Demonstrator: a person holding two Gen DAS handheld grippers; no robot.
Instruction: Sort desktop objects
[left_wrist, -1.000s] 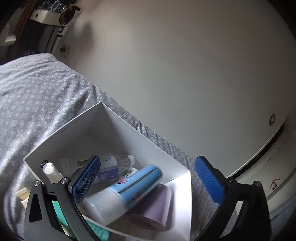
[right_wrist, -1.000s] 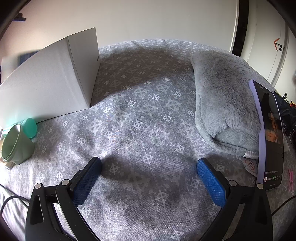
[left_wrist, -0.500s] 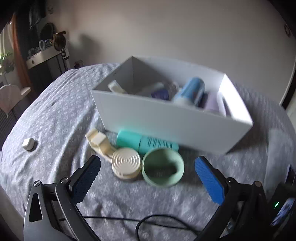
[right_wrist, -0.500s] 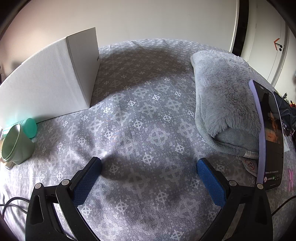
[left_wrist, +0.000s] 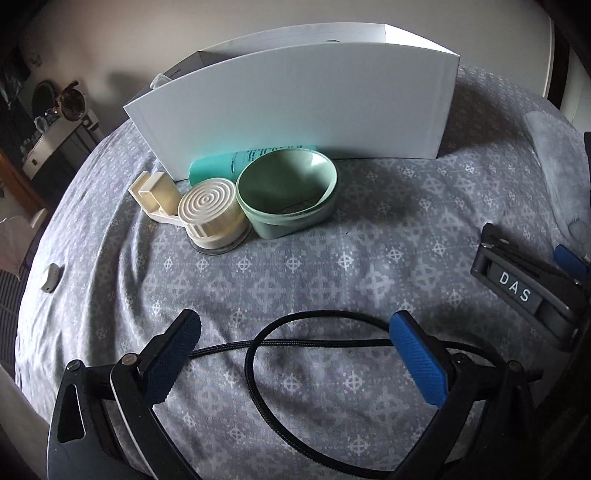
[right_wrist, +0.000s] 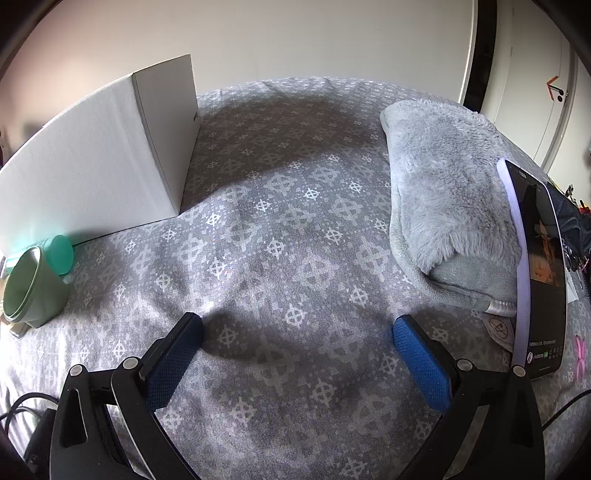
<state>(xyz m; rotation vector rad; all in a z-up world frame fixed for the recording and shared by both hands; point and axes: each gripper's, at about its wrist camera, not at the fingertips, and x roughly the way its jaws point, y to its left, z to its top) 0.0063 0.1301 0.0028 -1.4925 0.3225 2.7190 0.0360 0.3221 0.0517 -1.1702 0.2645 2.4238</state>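
A white box (left_wrist: 295, 107) stands at the back of the grey patterned cloth; its contents are hidden. In front of it lie a teal tube (left_wrist: 236, 162), a tilted green cup (left_wrist: 291, 195) and a cream round holder (left_wrist: 214, 214) with a cream bracket (left_wrist: 155, 192). My left gripper (left_wrist: 295, 350) is open and empty, low over the cloth near a black cable loop (left_wrist: 317, 354), well short of the cup. My right gripper (right_wrist: 297, 350) is open and empty over bare cloth; the box (right_wrist: 96, 162) and cup (right_wrist: 33, 288) lie to its left.
A grey fluffy towel (right_wrist: 443, 192) lies at the right, with a phone (right_wrist: 535, 266) propped beside it. A small white object (left_wrist: 50, 277) lies at the cloth's left edge. The right gripper's body labelled DAS (left_wrist: 524, 291) shows in the left wrist view. A shelf (left_wrist: 55, 122) stands beyond.
My left gripper has pulled back from above the box, down and towards the front of the cloth; the box interior is no longer seen. The right gripper has not moved.
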